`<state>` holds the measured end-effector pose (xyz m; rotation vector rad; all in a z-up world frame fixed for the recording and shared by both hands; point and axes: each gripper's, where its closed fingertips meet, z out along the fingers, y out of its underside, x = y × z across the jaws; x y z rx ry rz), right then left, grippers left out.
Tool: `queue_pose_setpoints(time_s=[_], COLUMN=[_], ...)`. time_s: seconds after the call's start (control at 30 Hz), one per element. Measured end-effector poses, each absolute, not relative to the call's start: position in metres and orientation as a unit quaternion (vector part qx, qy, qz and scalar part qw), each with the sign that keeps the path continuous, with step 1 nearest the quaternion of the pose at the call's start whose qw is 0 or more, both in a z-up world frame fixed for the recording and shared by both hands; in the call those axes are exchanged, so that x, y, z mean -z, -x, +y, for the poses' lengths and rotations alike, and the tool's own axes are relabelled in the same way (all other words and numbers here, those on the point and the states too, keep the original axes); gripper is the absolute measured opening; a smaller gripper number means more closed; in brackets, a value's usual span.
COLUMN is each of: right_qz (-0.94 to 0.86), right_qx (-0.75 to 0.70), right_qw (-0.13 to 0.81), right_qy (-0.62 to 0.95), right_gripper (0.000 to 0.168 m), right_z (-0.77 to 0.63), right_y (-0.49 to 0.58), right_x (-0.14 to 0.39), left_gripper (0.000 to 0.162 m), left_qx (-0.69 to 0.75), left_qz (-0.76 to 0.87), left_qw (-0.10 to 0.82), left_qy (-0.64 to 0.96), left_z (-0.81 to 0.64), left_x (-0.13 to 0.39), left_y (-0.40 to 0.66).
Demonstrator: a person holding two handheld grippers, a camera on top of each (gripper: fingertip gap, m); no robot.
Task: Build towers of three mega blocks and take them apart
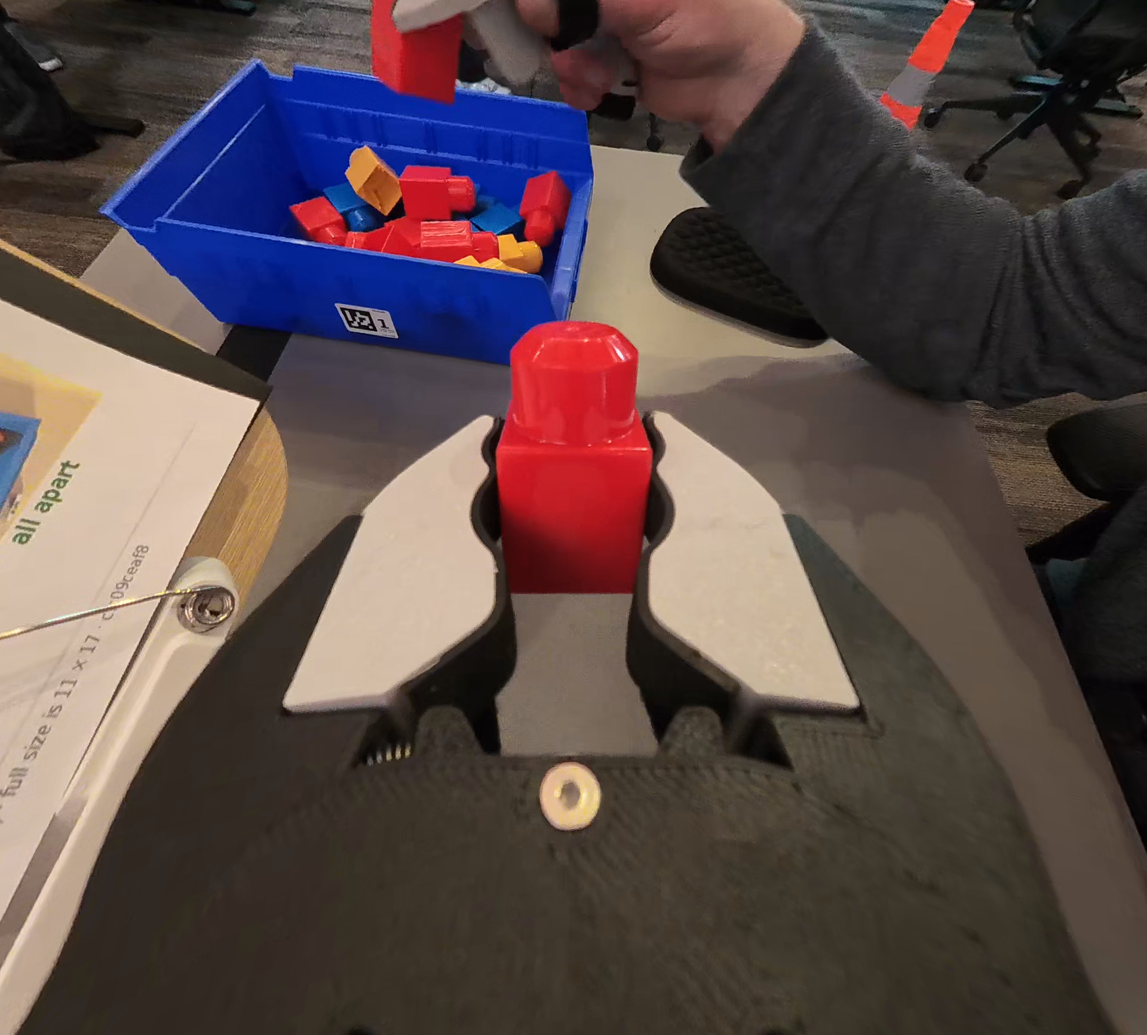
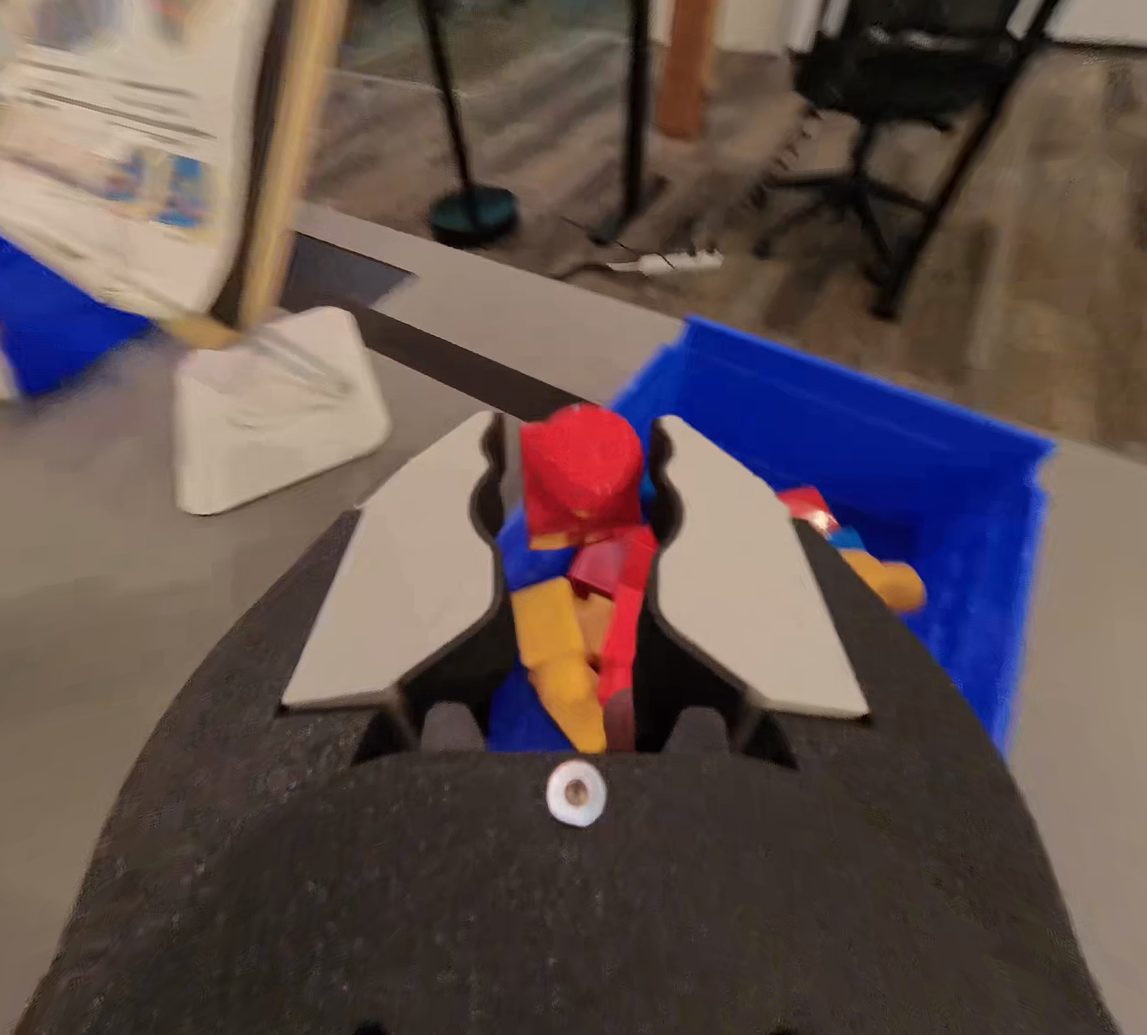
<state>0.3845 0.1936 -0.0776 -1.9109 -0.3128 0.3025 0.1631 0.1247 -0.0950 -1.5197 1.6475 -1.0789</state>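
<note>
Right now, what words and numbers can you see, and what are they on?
I won't repeat the writing, only where it is.
White sticker on the blue bin front: black square code and a digit.
Paper sheet at left: green and black print.
Propped poster, right wrist view: too blurred to read.

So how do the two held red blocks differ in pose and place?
The left hand-held gripper clamps its red block low over the grey table, stud pointing forward. The right hand-held gripper holds its red block high above the blue bin, hanging steeply. Both are red, single-stud, gripped by their sides.
</note>
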Motion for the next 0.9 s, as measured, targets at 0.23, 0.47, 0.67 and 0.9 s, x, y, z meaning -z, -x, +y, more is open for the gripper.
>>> queue_pose_setpoints(time_s=[0.23, 0.47, 0.67, 0.9], right_qz=[-0.179, -0.419, -0.472, -0.474], right_qx=[-0.092, -0.296, -0.337, -0.356], right_qw=[0.565, 0.548, 0.505, 0.502], right_qy=[0.800, 0.661, 0.640, 0.630], right_gripper=[0.054, 0.054, 0.042, 0.030], right_z=[0.189, 0.130, 0.116, 0.112], right_y=[-0.368, -0.191, -0.142, -0.139], right_x=[0.064, 0.029, 0.047, 0.043], left_gripper=[0.041, 0.042, 0.042, 0.042], left_qx=[0.418, 0.430, 0.427, 0.440], left_qz=[0.626, 0.630, 0.643, 0.639], left_qw=[0.325, 0.343, 0.342, 0.332], left_qy=[0.572, 0.548, 0.536, 0.536], left_z=[0.122, 0.111, 0.102, 0.101], left_x=[0.096, 0.084, 0.083, 0.082], left_y=[-0.170, -0.173, -0.174, -0.174])
